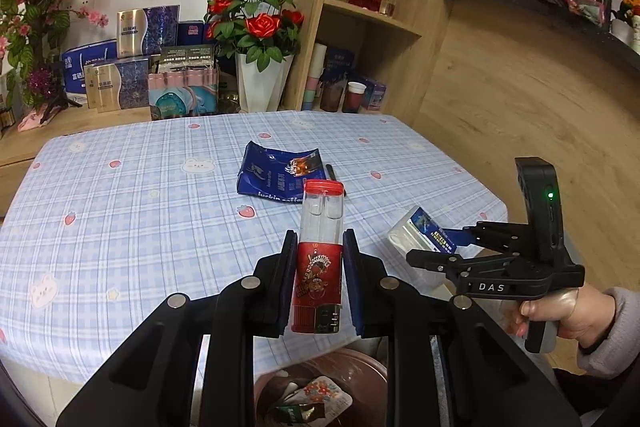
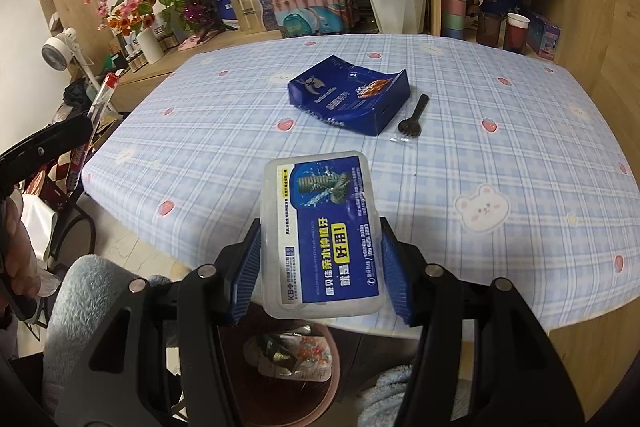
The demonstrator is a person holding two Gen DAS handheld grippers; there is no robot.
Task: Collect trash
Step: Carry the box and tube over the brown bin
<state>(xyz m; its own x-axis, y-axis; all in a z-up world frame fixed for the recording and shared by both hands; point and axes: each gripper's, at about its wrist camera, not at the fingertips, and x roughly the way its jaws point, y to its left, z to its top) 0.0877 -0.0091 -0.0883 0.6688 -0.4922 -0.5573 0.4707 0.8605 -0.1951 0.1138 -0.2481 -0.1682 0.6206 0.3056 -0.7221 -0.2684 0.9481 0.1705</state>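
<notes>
- Left wrist view, lower centre: the left tool (image 1: 318, 247) is nearly closed, both pads pressed on a narrow tube (image 1: 319, 255) with a red cap and red label; the tube is lifted clear of the bench (image 1: 120, 227).
- Below it, at the bottom edge, a brown bin (image 1: 360, 363) with wrappers inside shows between the tool's arms.
- Centre of that view: a blue pouch (image 1: 276, 171) lies flat on the checked cloth, a black fork (image 1: 334, 175) just beside its right edge.
- Right of that view: the right tool (image 1: 460, 241), held by a hand (image 1: 576, 315), is about half open and clamped on a clear box (image 1: 408, 231) with a blue label.
- Right wrist view, far left: the left tool and tube stand off the bench edge.
- Centre: the box (image 2: 320, 231) sits between the right tool's pads, above the near bench edge, with the bin (image 2: 280, 387) below.
- Upper centre: the pouch (image 2: 348, 99) and fork (image 2: 414, 117) lie on the bench.
</notes>
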